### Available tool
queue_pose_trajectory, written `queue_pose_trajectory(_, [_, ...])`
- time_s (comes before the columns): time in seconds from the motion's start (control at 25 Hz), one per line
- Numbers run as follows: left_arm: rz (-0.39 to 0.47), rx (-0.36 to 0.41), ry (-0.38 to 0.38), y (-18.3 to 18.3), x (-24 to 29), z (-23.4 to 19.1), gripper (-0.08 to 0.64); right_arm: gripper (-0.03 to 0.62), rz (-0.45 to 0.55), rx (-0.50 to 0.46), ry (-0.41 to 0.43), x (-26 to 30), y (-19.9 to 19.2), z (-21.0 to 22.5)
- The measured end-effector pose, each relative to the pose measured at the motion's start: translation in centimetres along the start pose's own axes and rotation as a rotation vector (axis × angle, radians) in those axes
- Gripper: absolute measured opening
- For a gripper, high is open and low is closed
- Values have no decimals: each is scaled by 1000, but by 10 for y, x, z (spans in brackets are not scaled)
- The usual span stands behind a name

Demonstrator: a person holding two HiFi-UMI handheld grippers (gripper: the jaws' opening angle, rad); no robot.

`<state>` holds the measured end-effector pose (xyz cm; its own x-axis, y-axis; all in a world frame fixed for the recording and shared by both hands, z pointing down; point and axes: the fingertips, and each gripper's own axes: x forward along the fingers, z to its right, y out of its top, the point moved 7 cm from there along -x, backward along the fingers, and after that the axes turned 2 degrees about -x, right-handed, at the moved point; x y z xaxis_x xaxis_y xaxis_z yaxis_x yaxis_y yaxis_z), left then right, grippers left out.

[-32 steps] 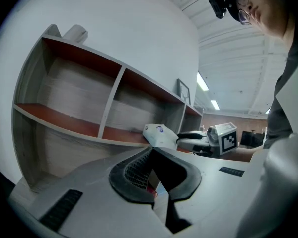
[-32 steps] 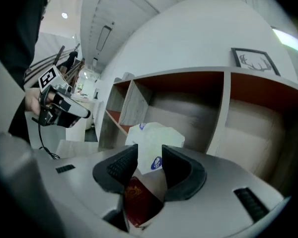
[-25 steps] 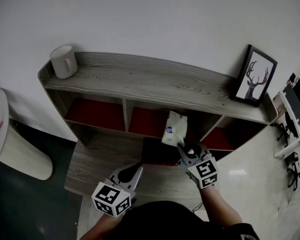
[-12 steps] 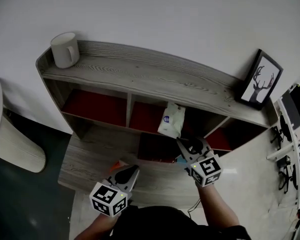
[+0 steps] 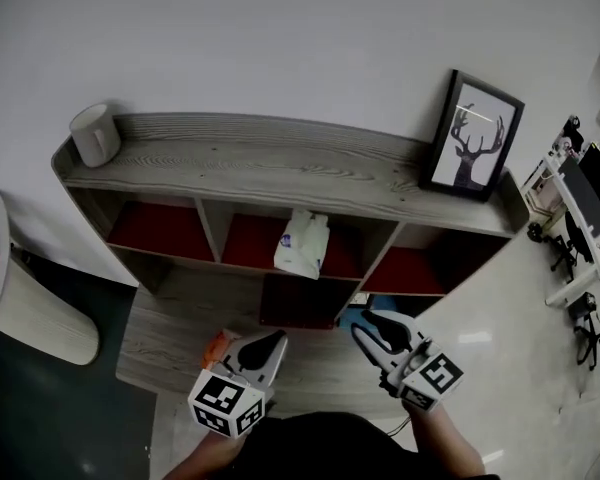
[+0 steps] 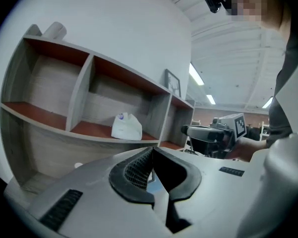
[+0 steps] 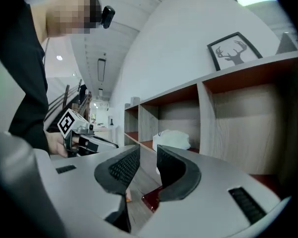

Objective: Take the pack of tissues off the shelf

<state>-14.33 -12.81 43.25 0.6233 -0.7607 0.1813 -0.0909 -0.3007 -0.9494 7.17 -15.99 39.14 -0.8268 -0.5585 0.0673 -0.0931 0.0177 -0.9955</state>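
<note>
**Tissues on the shelf, both grippers clear of them**

The pack of tissues (image 5: 302, 245) stands in the middle compartment of the shelf (image 5: 280, 163), on the red floor near that compartment's front edge. It is a white, soft-looking pack with a small blue mark near its top. Nothing touches it.

The left gripper (image 5: 273, 338) hangs low in front of the shelf's lower ledge, well apart from the pack. In the left gripper view its jaws are pressed together at the tips with nothing between them, and the pack shows beyond them in the compartment. The right gripper (image 5: 366, 331) is also down by the front of the lower ledge, below and to the right of the pack. In the right gripper view its jaws stand apart with a clear gap. Only the shelf and the pack far behind can be seen through it, so it carries nothing.

A mug (image 5: 93, 134) sits at the left end of the shelf's top board. A framed deer picture (image 5: 472, 135) leans against the wall at the right end. Neither is in the way.

Judged from these views, the task is not done: the pack is on the shelf and unheld. What is left is the whole grasp. The right gripper, already parted, looks the better placed to reach in, close on the pack and draw it out past the front edge.
</note>
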Motion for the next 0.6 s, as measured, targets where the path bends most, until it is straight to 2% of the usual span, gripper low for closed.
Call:
queue_pose_trajectory(0.08, [-4, 25, 4, 3, 9, 12, 15, 103, 41, 56, 0, -19, 3, 5])
queue_pose_trajectory(0.28, [29, 43, -4, 16, 26, 46, 15, 68, 57, 150, 7, -69, 3, 20])
queue_pose_trajectory(0.48, [21, 115, -23, 34, 37, 71, 15, 45, 109, 173, 41, -99, 21, 21])
queue_pose_trajectory(0.6, [18, 131, -32, 39, 42, 82, 15, 32, 135, 174, 61, -111, 26, 21])
